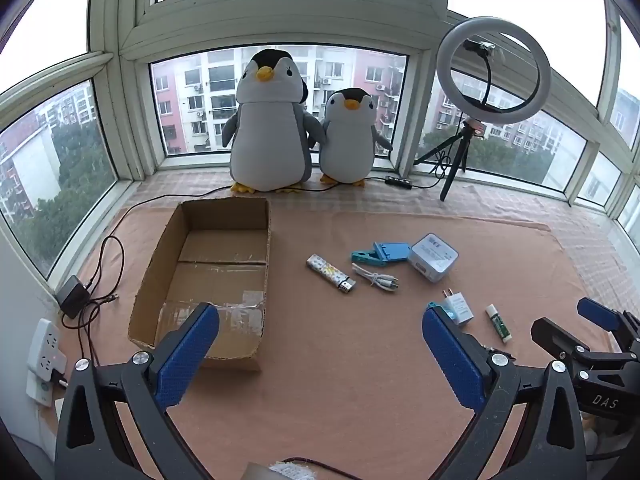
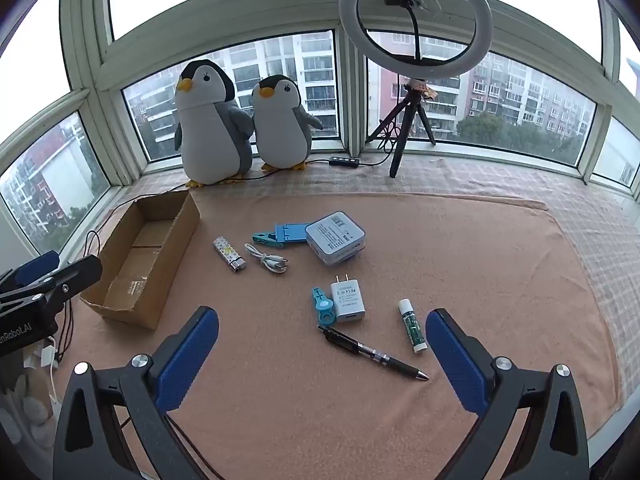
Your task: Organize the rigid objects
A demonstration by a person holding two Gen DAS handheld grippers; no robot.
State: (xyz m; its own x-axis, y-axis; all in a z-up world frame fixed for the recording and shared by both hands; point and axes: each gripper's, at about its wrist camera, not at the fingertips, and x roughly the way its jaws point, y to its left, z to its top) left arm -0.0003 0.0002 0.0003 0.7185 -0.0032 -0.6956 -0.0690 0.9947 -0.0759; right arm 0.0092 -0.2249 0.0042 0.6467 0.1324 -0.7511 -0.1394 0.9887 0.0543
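An empty cardboard box (image 1: 208,264) (image 2: 140,260) lies at the left of the pink cloth. To its right lie a patterned lighter (image 1: 330,273) (image 2: 230,255), a coiled white cable (image 1: 375,277) (image 2: 267,261), a teal clip with a blue stand (image 1: 380,254) (image 2: 280,236), a light blue box (image 1: 433,257) (image 2: 335,237), a white charger plug (image 1: 459,304) (image 2: 347,301), a blue ring tool (image 2: 322,306), a lip balm tube (image 1: 498,323) (image 2: 412,325) and a black pen (image 2: 374,353). My left gripper (image 1: 320,360) is open and empty near the box's front corner. My right gripper (image 2: 322,364) is open and empty just short of the pen.
Two plush penguins (image 1: 272,128) (image 2: 240,124) and a ring light on a tripod (image 1: 492,72) (image 2: 414,24) stand along the window sill. A power strip and adapter with cables (image 1: 72,300) lie at the left edge.
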